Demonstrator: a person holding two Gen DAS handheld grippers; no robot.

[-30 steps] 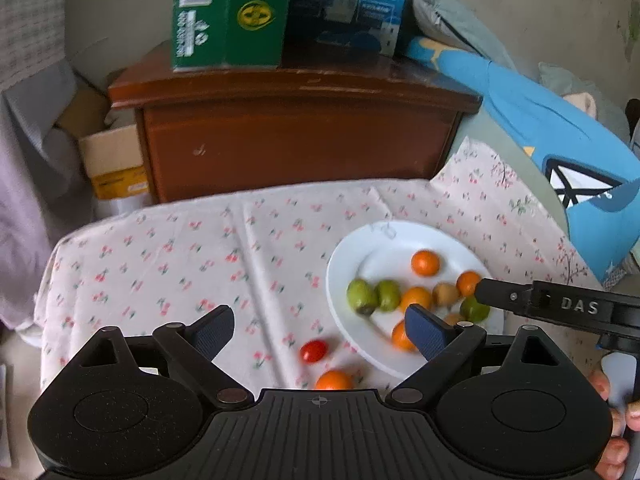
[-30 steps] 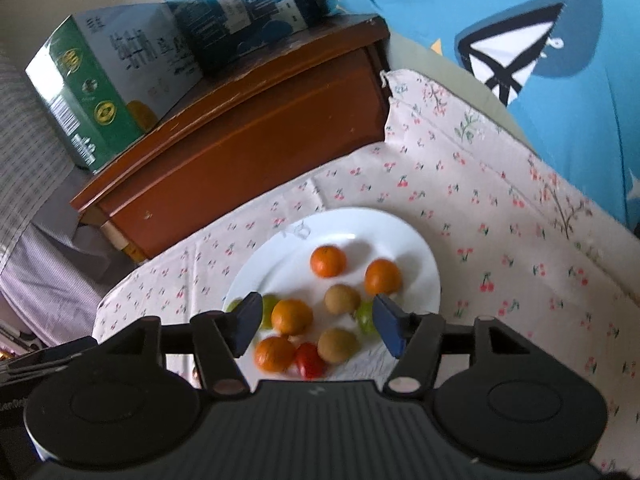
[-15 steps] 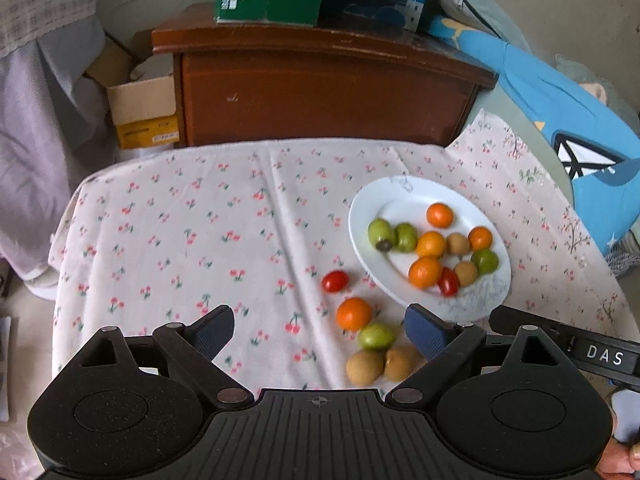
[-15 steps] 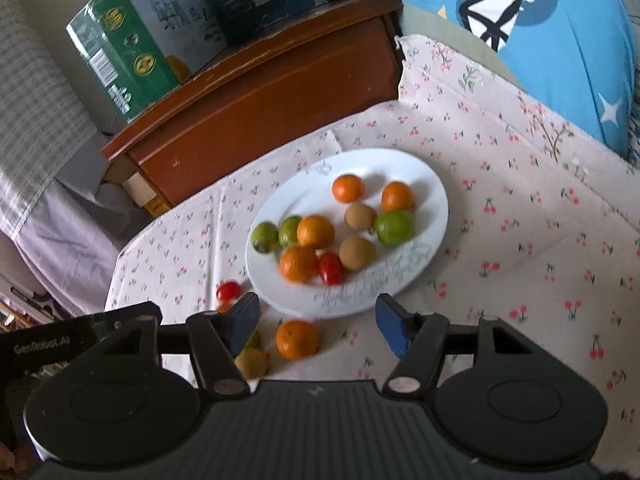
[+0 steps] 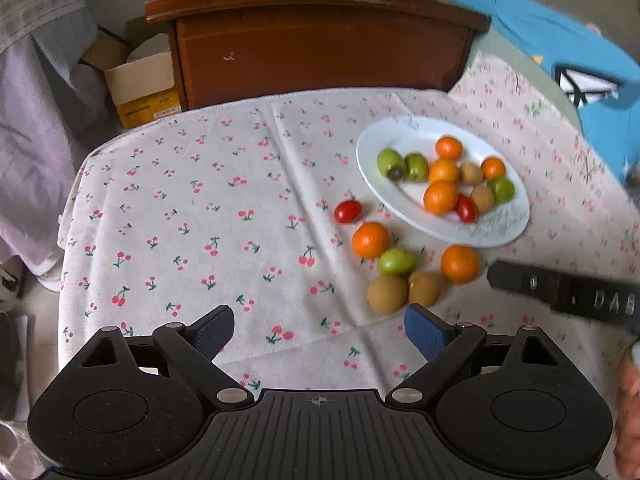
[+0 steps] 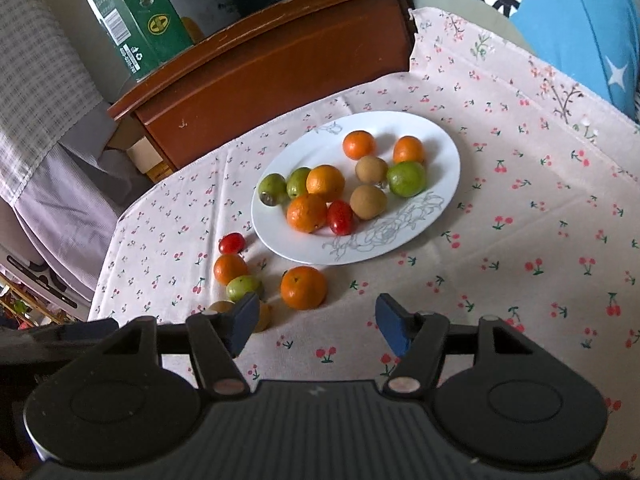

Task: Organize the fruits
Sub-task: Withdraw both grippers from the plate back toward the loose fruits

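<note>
A white plate (image 5: 508,232) (image 6: 440,136) holds several oranges, green fruits, brown kiwis and a cherry tomato. Loose on the cherry-print cloth beside it lie a cherry tomato (image 5: 347,211) (image 6: 231,243), an orange (image 5: 370,239) (image 6: 229,268), a green fruit (image 5: 396,262) (image 6: 242,287), two brown kiwis (image 5: 387,294) and another orange (image 5: 459,264) (image 6: 303,287). My left gripper (image 5: 319,330) is open and empty, short of the loose fruit. My right gripper (image 6: 316,318) is open and empty, just short of the nearer orange; it also shows in the left wrist view (image 5: 560,294).
A brown wooden cabinet (image 5: 320,48) (image 6: 280,64) stands behind the table with a green carton (image 6: 136,20) on top. A cardboard box (image 5: 140,88) sits on the floor at the left. A blue pillow (image 6: 560,20) lies at the right.
Both grippers have pulled back and up from the plate. More of the cloth and the loose fruit below the plate have come into view. Both stay open.
</note>
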